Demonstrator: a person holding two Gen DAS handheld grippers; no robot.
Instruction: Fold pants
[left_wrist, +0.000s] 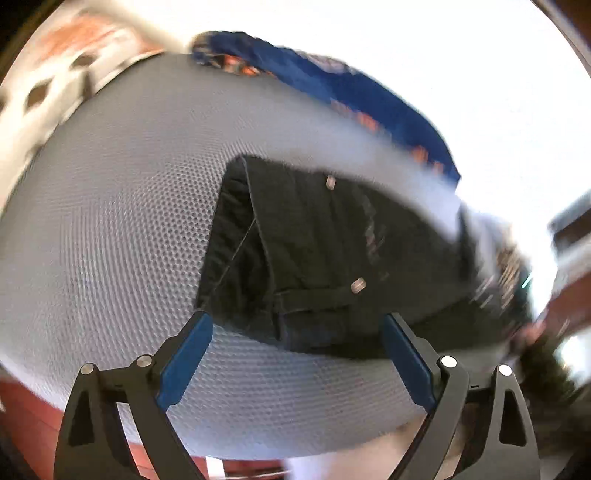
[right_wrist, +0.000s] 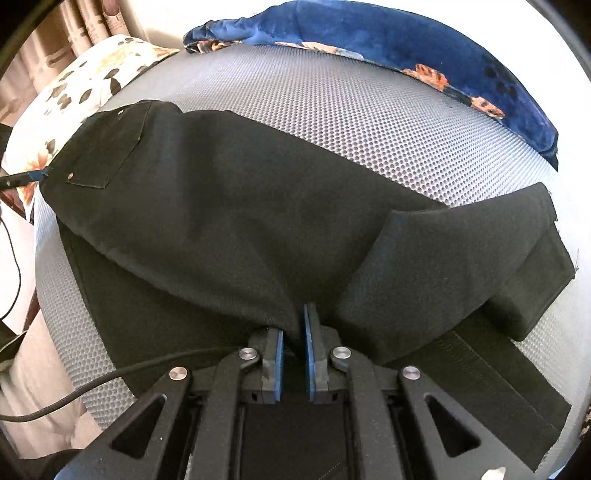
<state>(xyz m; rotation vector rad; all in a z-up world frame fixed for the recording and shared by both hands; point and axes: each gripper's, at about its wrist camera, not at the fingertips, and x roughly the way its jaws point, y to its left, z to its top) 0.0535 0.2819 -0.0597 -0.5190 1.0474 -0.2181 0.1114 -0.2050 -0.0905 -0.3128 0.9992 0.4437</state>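
Pinched nearly together, the right gripper (right_wrist: 293, 325) clamps a fold of the black pants (right_wrist: 221, 206), which lie partly doubled over on the grey mesh mattress (right_wrist: 351, 110). Spread wide, the left gripper (left_wrist: 297, 328) holds nothing beside their riveted pocket.

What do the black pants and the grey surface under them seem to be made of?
Black pants: probably a thick woven cloth such as denim, matte; small metal rivets sit at the pocket corners and the folds look stiff. Grey surface: seems a mesh or perforated mat, covered with regular small holes; whether fabric or foam, I cannot tell.
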